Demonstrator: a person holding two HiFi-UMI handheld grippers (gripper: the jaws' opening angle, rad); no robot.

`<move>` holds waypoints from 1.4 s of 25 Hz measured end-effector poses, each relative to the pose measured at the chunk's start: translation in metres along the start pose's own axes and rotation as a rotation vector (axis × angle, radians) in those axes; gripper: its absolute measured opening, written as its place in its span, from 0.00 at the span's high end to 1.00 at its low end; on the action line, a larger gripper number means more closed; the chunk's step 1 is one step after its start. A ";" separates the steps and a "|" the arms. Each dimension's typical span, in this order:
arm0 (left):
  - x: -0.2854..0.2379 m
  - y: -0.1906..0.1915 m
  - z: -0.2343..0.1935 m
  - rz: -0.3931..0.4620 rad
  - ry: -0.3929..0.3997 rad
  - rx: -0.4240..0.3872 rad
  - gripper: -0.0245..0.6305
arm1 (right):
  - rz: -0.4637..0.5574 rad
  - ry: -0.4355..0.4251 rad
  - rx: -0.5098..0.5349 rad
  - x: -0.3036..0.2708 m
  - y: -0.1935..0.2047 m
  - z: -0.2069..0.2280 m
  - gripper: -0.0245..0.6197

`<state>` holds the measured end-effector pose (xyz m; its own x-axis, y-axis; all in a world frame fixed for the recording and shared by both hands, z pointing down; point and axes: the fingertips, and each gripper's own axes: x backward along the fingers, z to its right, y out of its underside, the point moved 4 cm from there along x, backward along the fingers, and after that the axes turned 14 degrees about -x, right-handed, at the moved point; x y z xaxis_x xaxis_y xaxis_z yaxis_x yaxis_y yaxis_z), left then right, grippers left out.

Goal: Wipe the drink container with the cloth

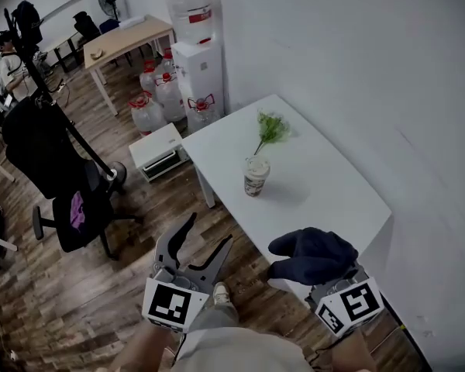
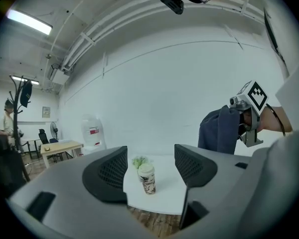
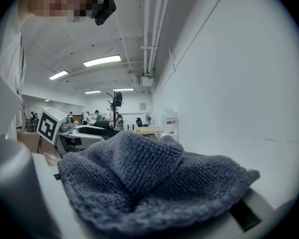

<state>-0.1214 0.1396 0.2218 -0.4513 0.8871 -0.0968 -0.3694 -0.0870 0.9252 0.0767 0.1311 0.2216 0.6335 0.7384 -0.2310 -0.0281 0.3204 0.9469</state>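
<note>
A lidded paper drink cup [image 1: 256, 175] stands upright near the middle of the white table [image 1: 325, 184]. In the left gripper view the cup [image 2: 147, 178] sits ahead, framed by the jaws and well apart from them. My left gripper [image 1: 210, 229] hovers over the wooden floor short of the table's near edge; it is open [image 2: 150, 157] and empty. My right gripper [image 1: 329, 281] hangs at the table's near corner, shut on a dark blue cloth [image 1: 311, 253]. That cloth [image 3: 149, 183] fills the right gripper view and hides the jaws.
A green sprig [image 1: 271, 128] lies on the table just behind the cup. A water dispenser [image 1: 198, 53] and several water bottles [image 1: 159, 91] stand past the table's far end, a low white box [image 1: 159, 149] beside them. An office chair [image 1: 70, 200] stands left. A white wall runs right.
</note>
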 end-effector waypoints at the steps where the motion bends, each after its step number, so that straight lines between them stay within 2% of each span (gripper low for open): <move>1: -0.008 0.006 -0.009 0.002 0.018 -0.008 0.51 | 0.001 0.013 0.001 -0.011 -0.003 0.001 0.90; 7: -0.051 0.026 -0.045 0.013 0.111 -0.023 0.51 | 0.013 0.085 -0.021 -0.056 -0.018 0.009 0.90; 11: -0.075 0.046 -0.049 0.004 0.163 -0.050 0.51 | 0.010 0.114 -0.038 -0.070 -0.019 0.018 0.90; 15: -0.093 0.057 -0.043 -0.007 0.205 -0.037 0.50 | -0.010 0.122 -0.043 -0.078 -0.018 0.029 0.90; 24: -0.164 0.083 -0.017 -0.064 0.276 -0.082 0.46 | -0.050 0.069 -0.063 -0.113 -0.014 0.078 0.90; 30: -0.218 0.131 -0.003 -0.140 0.299 -0.044 0.45 | -0.074 0.028 -0.061 -0.159 -0.008 0.110 0.90; 35: -0.254 0.159 0.002 -0.172 0.321 -0.069 0.44 | -0.105 -0.006 -0.050 -0.198 -0.002 0.129 0.90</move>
<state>-0.0636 -0.0981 0.3939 -0.6059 0.7049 -0.3688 -0.5107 0.0108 0.8597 0.0508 -0.0925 0.2939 0.6399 0.6955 -0.3267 0.0004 0.4249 0.9053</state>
